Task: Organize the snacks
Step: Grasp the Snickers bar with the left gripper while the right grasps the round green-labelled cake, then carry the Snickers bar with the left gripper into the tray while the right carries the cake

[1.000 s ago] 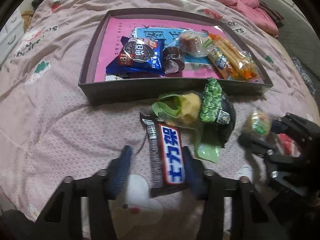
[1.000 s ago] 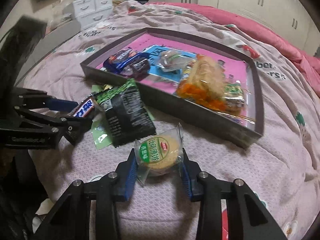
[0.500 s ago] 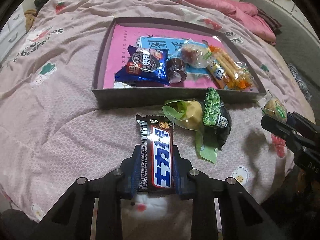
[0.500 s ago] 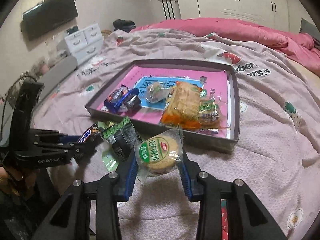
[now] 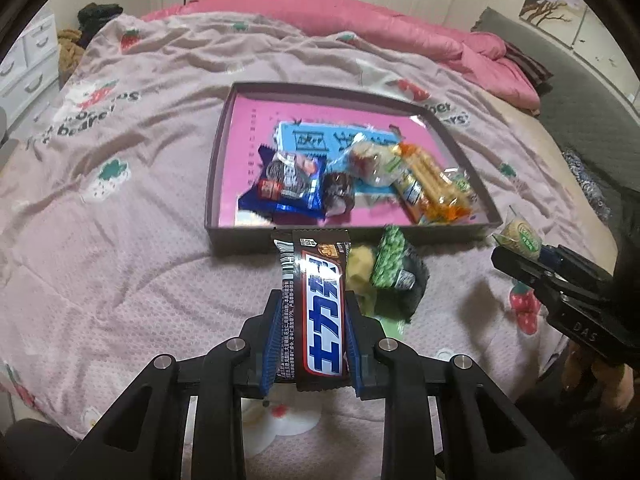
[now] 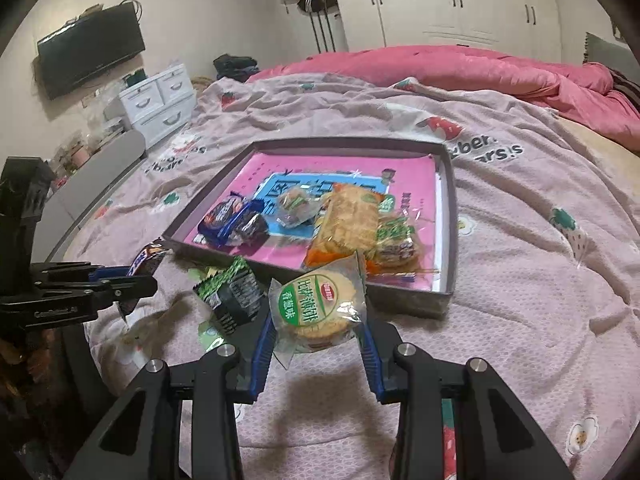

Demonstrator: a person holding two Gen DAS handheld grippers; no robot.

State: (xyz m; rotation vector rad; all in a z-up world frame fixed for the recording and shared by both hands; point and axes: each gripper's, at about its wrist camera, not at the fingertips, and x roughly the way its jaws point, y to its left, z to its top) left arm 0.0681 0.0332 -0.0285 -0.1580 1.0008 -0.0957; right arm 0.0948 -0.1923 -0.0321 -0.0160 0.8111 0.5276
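Both snacks are now off the bed. A second ago the left tongs stood open around the bar as it lay flat on the bedspread; now they are clamped tight on its lower half, and the bar hangs in the air with its top end pointing toward the tray. The right tongs held the biscuit low over the bedspread a second ago; they grip it the same way, pads pressing both sides of its clear wrapper, but it has risen and sits in front of the tray's near wall.

So the picking up looks done for these two, and the carry to the tray comes next. The tray already holds a blue packet, a small brown cake, a clear-wrapped bun and an orange pack of sticks, so free room lies mostly toward its far pink half.

Two things stay on the bed just before the tray: a green-and-black pea packet and a yellow snack beside it. They are likely next.
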